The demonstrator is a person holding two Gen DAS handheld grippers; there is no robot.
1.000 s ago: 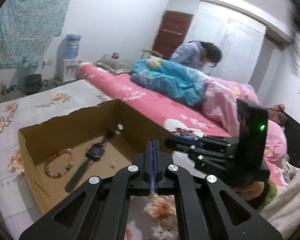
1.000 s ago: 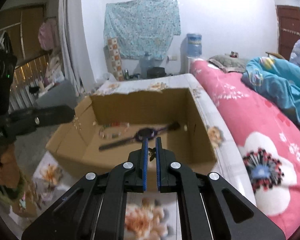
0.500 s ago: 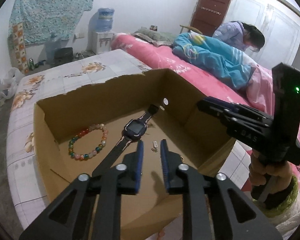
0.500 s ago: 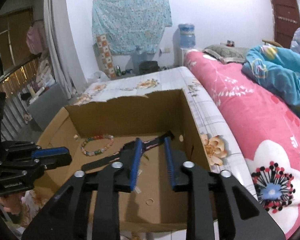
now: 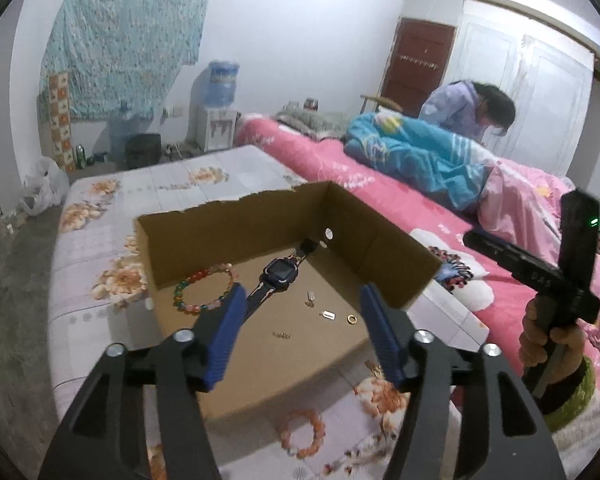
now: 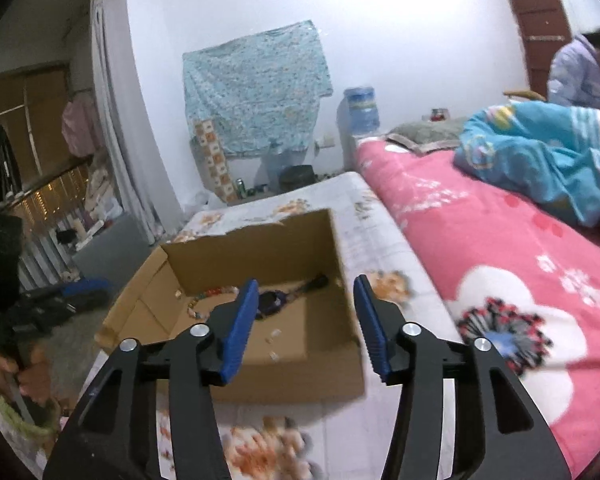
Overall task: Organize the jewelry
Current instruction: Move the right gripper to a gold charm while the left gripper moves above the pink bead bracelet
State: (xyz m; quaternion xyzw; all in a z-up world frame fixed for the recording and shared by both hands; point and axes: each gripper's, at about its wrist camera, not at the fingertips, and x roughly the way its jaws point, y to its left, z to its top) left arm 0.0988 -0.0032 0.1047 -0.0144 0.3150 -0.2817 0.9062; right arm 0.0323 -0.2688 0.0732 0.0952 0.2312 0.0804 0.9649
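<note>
While both jaws are opening empty over the torn brown cardboard box [image 5: 396,264], judged light, loose and slippery: peach beaded bracelet [image 5: 302,432] before its near wall, best pinched across the beads by the left gripper [image 5: 302,320], right gripper [image 6: 306,316] idle.

The box [image 5: 384,258] is open on top; entry from above is unobstructed. Its walls block the sides. On its floor, bracelet [image 5: 204,288] left, watch [image 5: 278,276] centre, ring [image 5: 352,319] right; near floor bare. Another bracelet [image 5: 302,432] lies before the box.
</note>
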